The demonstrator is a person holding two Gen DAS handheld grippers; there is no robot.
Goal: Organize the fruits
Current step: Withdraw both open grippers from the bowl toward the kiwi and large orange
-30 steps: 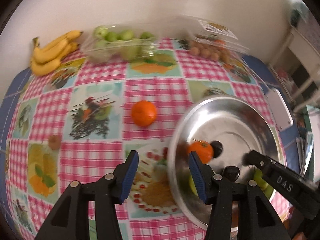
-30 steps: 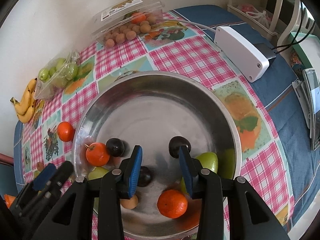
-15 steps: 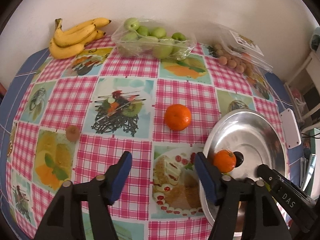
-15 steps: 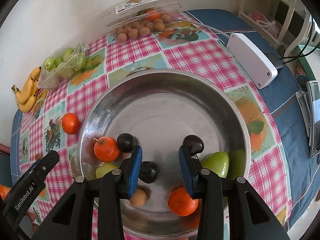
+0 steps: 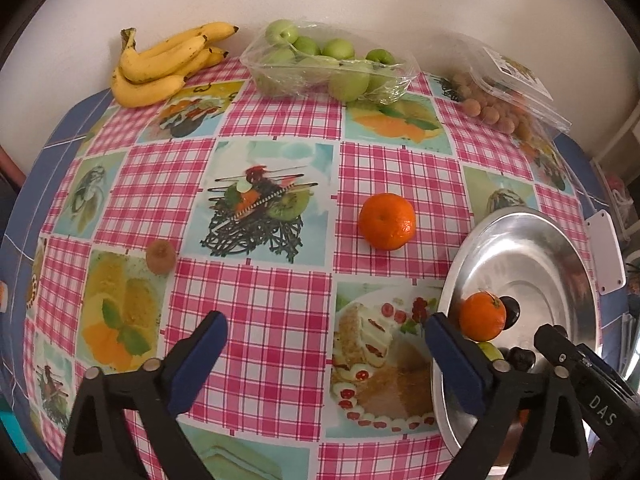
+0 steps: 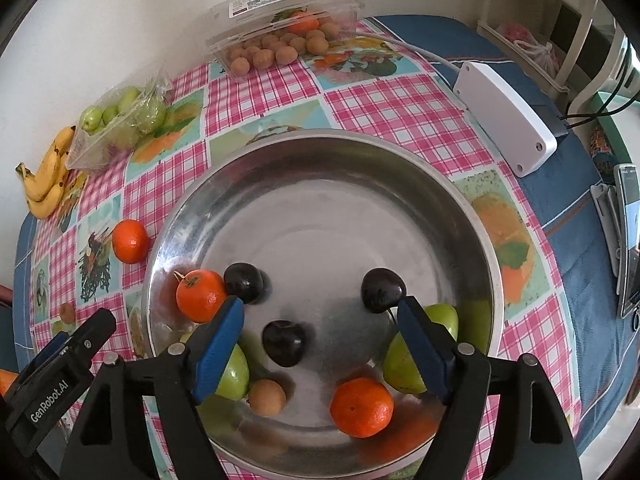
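Note:
A steel bowl (image 6: pixel 472 216) (image 5: pixel 560 240) holds two tangerines (image 6: pixel 201 295), dark plums (image 6: pixel 283 342), green apples (image 6: pixel 412 360) and a small brown fruit (image 6: pixel 267 397). My right gripper (image 6: pixel 320 344) is open and empty, low over the bowl's near side. A loose tangerine (image 5: pixel 386 221) (image 6: pixel 129 241) lies on the checked cloth left of the bowl. A small brown fruit (image 5: pixel 160 255) lies further left. My left gripper (image 5: pixel 326 354) is open and empty, above the cloth, short of the loose tangerine.
Bananas (image 5: pixel 160 64), a bag of green apples (image 5: pixel 328 68) and a clear box of small brown fruits (image 6: pixel 280 20) stand along the wall. A white adapter (image 6: pixel 504 112) with cable lies right of the bowl. A phone (image 6: pixel 628 240) lies at the table's right edge.
My left gripper has swung left and back from the bowl, and now faces the loose tangerine. My right gripper has drawn back slightly over the bowl. Both stay open.

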